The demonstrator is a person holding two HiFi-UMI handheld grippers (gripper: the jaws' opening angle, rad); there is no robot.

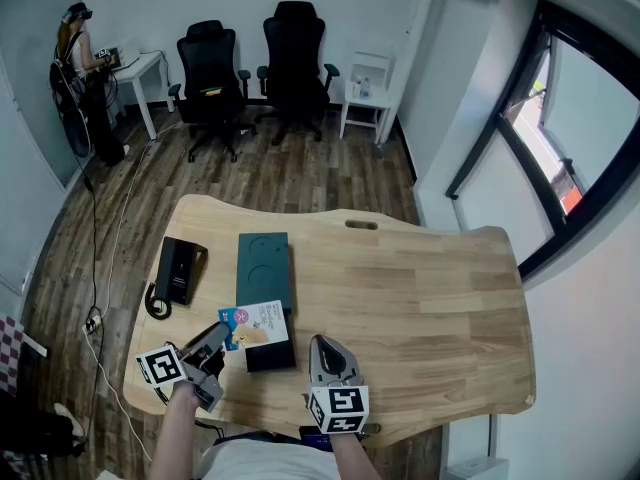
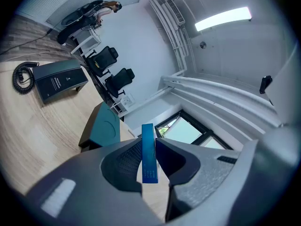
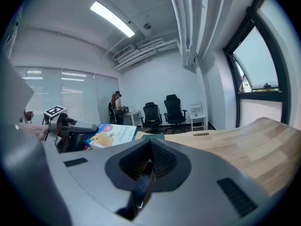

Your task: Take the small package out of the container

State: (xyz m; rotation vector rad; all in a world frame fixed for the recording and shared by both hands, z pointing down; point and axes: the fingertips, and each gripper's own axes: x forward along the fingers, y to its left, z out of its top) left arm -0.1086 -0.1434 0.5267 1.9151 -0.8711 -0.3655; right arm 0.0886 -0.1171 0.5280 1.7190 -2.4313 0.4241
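Where the table's (image 1: pixel 430 298) left edge is curving inward, one flat black box (image 1: pixel 180 268) is lying shut, contents hidden, with one coiled cable (image 1: pixel 155 303) touching its near corner

Just right of it, the left gripper (image 1: pixel 222 336) is reaching in from the near edge, jaws pinching the small package (image 1: pixel 258 318) by its left side. In the left gripper view the pads are pressing on the package's thin blue edge (image 2: pixel 148 149) from both sides

Package: one, printed face up, slightly tilted, hanging over the near-left part of the table. Its near edge is overlapping the black container (image 1: pixel 272 356); whether it is touching the rim or clear of it cannot be told

Container: one, small, sitting between the two grippers. Its inside is not showing in any view

Behind the package, one teal flat box (image 1: pixel 263 266) is lying lengthwise away from the person, closed, contents hidden

Right gripper (image 1: pixel 322 346): just right of the container, apart from it, jaws pressing together with nothing between them

Far side of the room: one person (image 1: pixel 75 33) is standing at a white desk (image 1: pixel 140 68) at left, then two black office chairs (image 1: pixel 213 68) are standing side by side
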